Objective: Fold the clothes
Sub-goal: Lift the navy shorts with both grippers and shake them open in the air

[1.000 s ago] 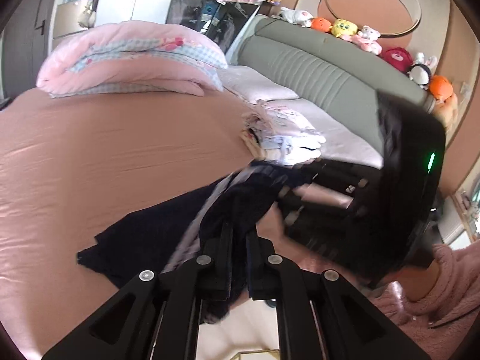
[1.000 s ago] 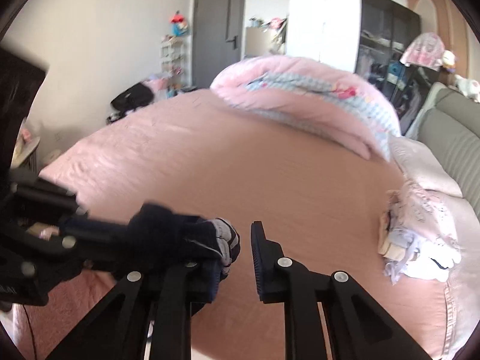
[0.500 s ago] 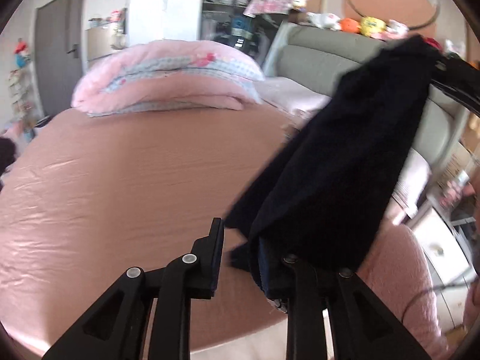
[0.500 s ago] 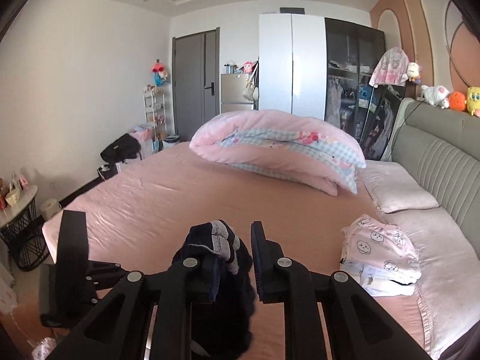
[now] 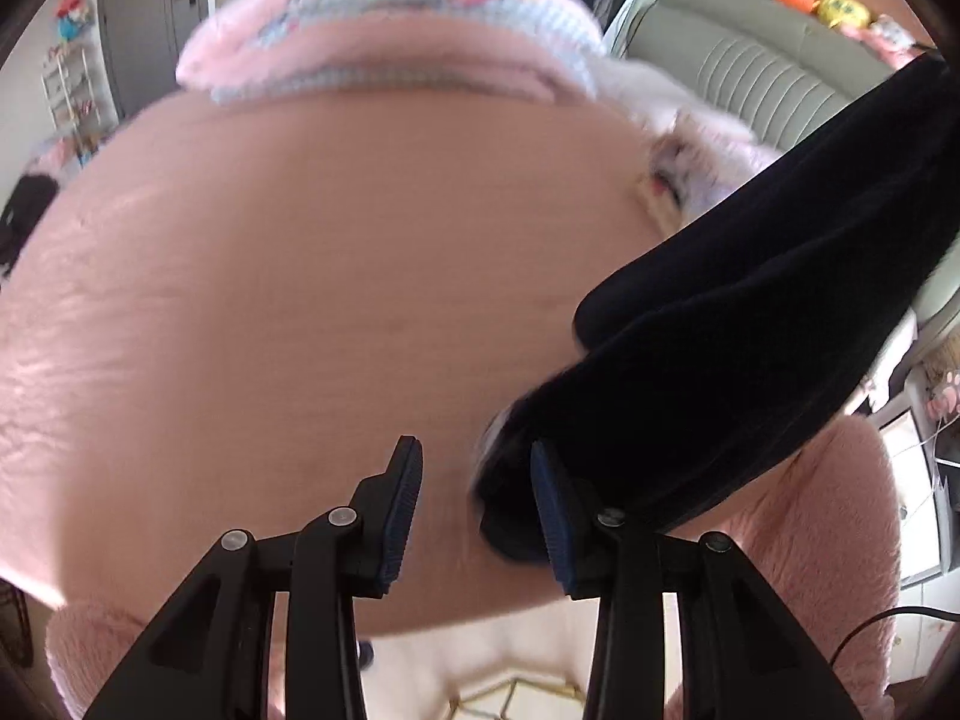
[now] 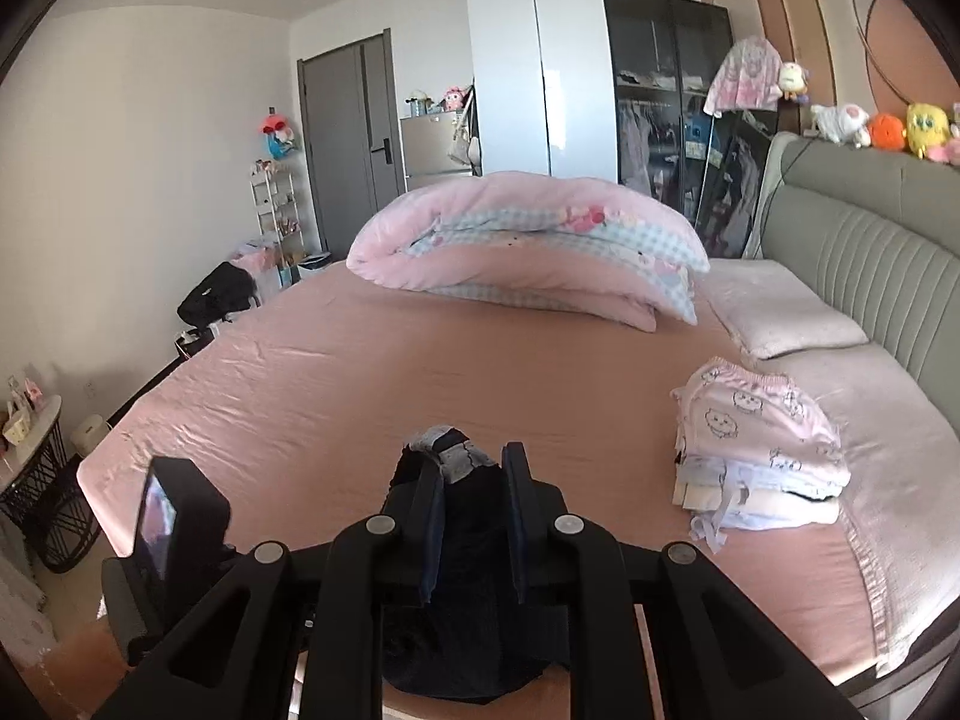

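Pink bed [image 6: 372,396] bare in middle, ready as folding surface. Right gripper [image 6: 471,486] clamps dark garment [image 5: 750,324], hanging it clear. Left gripper [image 5: 474,510] jaws just been opening, nothing pinched; garment beside right finger only.

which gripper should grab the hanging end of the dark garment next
Left. The left gripper is open, its jaws just widened, with nothing pinched, and the dark garment hangs beside it. The right gripper is shut on the garment's upper end, holding it up.
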Demonstrator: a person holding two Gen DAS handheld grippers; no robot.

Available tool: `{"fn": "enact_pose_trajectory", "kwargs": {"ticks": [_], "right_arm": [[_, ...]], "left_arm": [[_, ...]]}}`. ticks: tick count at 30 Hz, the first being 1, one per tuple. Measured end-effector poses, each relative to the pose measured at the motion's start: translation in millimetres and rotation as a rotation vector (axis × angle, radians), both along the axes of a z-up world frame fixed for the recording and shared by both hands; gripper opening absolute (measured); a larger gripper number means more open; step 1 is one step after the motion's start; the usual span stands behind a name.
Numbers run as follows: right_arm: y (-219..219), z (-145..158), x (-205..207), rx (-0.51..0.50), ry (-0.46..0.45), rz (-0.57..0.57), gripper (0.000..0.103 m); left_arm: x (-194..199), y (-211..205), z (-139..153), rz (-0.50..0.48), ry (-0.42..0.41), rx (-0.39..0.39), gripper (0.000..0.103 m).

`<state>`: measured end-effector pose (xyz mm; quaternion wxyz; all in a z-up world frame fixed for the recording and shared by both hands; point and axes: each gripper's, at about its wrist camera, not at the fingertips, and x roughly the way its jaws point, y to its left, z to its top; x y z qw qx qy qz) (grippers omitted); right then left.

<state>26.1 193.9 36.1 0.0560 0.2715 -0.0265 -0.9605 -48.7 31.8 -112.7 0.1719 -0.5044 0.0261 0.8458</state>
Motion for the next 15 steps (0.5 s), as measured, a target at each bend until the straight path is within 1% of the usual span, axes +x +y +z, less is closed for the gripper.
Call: {"fn": "enact_pose_trajectory", "kwargs": {"ticks": [1,3,4,7,8,10,12,13,15], "right_arm": [[3,2,3,-0.012,0.011,-0.01,0.016],[10,6,7,-0.034,0.03,-0.023,0.016],[13,9,8,-0.045,0.037,-0.025,0.016],[18,14,11,-0.043,0.035,-0.015,0.016],[20,15,12,-0.033,0.037,-0.016,0.016],[24,17,15,-0.016,0.041,-0.02,0.016],[26,16,18,-0.022,0.038,-0.016,0.016],[27,17,19,-0.028,0.036,-0.011,0.016],[27,17,21,-0.032,0.033,0.003,0.016]], "left_arm": [[-2,1,-9,-0.002,-0.03,-0.004,0.034],[-7,6,-23,0.016,-0.054,-0.042,0.034],[-9,7,-28,0.023,-0.065,-0.042,0.034],[-15,-2,-21,0.03,-0.088,0.182,0.034],[-15,-7,-13,0.035,-0.077,0.261,0.034],[-15,-9,0,0.022,-0.027,0.282,0.036],[-17,-4,7,-0.002,0.021,0.237,0.038],[-24,-2,8,-0.006,0.023,0.233,0.038],[-34,-4,5,-0.009,-0.006,0.277,0.038]]}}
